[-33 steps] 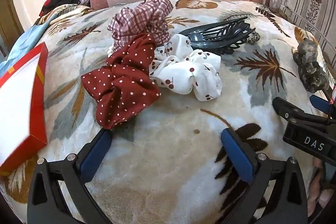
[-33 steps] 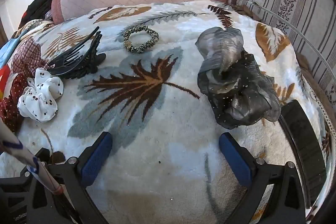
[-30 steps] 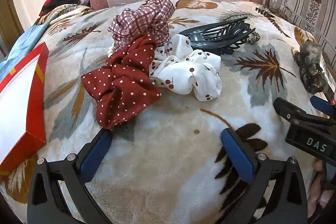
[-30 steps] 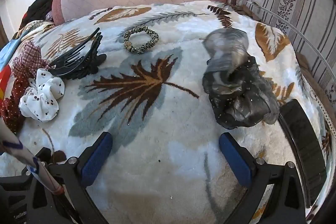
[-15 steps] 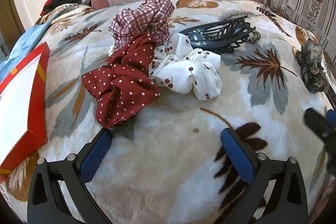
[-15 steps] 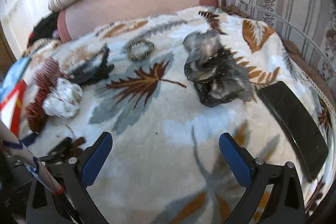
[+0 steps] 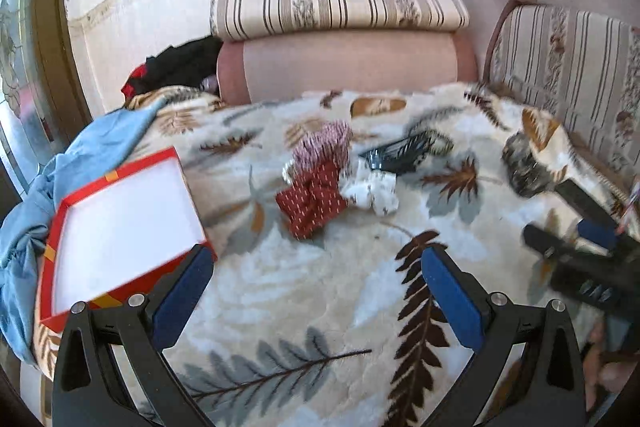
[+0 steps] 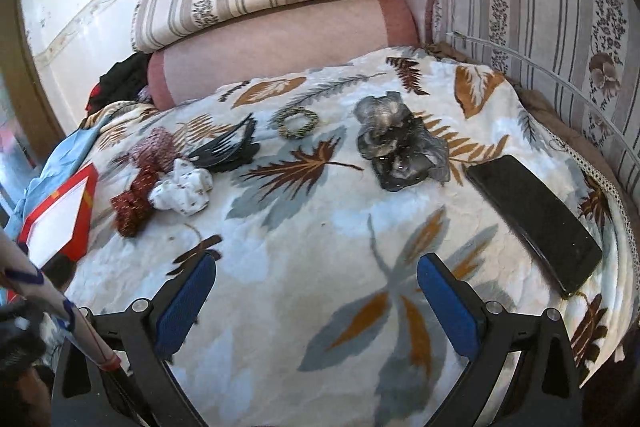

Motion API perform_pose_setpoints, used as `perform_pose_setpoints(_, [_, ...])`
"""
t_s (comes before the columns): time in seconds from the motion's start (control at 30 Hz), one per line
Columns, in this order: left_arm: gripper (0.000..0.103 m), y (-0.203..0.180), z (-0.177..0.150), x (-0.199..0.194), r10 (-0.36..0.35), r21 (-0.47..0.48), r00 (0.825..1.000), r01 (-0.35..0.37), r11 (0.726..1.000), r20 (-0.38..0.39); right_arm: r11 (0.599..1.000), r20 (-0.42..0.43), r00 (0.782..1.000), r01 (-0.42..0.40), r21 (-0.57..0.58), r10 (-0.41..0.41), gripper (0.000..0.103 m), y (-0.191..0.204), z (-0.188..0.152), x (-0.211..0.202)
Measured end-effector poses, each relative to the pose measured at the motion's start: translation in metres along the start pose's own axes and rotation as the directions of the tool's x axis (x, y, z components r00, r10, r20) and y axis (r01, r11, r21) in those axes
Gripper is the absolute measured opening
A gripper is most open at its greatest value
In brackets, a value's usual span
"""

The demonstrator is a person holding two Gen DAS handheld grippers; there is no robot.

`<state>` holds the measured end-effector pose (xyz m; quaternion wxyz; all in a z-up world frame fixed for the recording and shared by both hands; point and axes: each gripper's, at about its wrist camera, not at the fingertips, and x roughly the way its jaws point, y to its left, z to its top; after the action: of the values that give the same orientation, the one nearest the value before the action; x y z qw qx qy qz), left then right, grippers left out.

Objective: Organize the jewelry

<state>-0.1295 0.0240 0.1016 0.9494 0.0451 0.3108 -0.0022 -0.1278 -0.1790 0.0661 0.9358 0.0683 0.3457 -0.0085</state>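
Observation:
Hair accessories lie on a leaf-patterned blanket (image 7: 328, 291). A red dotted scrunchie (image 7: 314, 201), a plaid scrunchie (image 7: 322, 143), a white dotted scrunchie (image 7: 376, 189) and a black claw clip (image 7: 400, 153) sit together mid-blanket. A grey sheer scrunchie (image 8: 400, 143) and a leopard hair tie (image 8: 298, 123) lie further right. An open red box with a white inside (image 7: 120, 223) lies at the left. My left gripper (image 7: 316, 291) is open and empty, well short of the pile. My right gripper (image 8: 316, 293) is open and empty, raised over bare blanket.
A black phone (image 8: 532, 219) lies near the blanket's right edge. Striped cushions (image 7: 336, 1) and a pink bolster (image 7: 348, 67) stand behind. Blue cloth (image 7: 60, 171) is bunched at the left. The right gripper's body (image 7: 580, 263) shows at the left view's right side.
Both grippers have pulled back and risen, so the accessories look smaller and farther off. The red box is now fully in the left view. Nothing was picked up.

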Motion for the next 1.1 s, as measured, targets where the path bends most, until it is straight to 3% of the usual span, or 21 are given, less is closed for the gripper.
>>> perform_pose_setpoints(0.3, [0.103, 0.006, 0.006, -0.02, -0.001, -0.009, 0.999, 0.001, 1.0, 0.036, 0.999, -0.028, 0.999, -0.043, -0.022, 0.042, 0.103, 0.011, -0.008, -0.014])
perform_pose_setpoints(1.1, [0.103, 0.001, 0.002, -0.013, 0.005, 0.006, 1.0, -0.005, 1.0, -0.002, 0.999, -0.029, 0.999, -0.044, -0.011, 0.044, 0.103, 0.008, -0.009, -0.017])
